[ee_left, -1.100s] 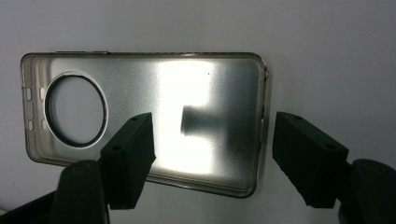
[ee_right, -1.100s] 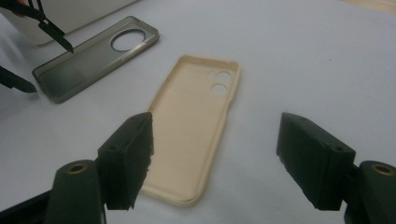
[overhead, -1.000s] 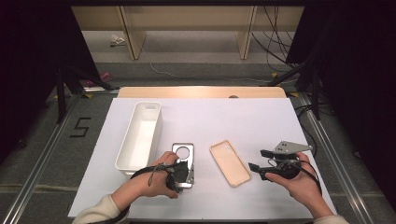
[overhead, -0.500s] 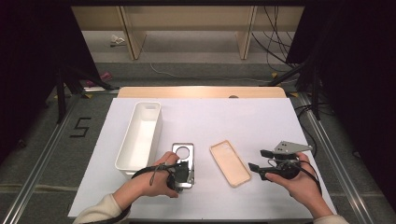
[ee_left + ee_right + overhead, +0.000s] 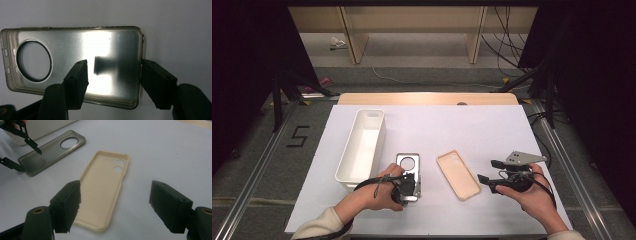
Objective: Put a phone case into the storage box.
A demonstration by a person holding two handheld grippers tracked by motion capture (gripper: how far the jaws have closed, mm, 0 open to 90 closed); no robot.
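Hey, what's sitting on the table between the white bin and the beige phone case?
The grey phone case with the round camera hole lies between the white bin and the beige phone case, as the high view shows. The left gripper is at its near end.

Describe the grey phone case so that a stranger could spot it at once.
On the white table, find the long white bin at left. The grey case lies just right of it, at the left claw. Unlike the beige case, it is translucent with one big round hole.
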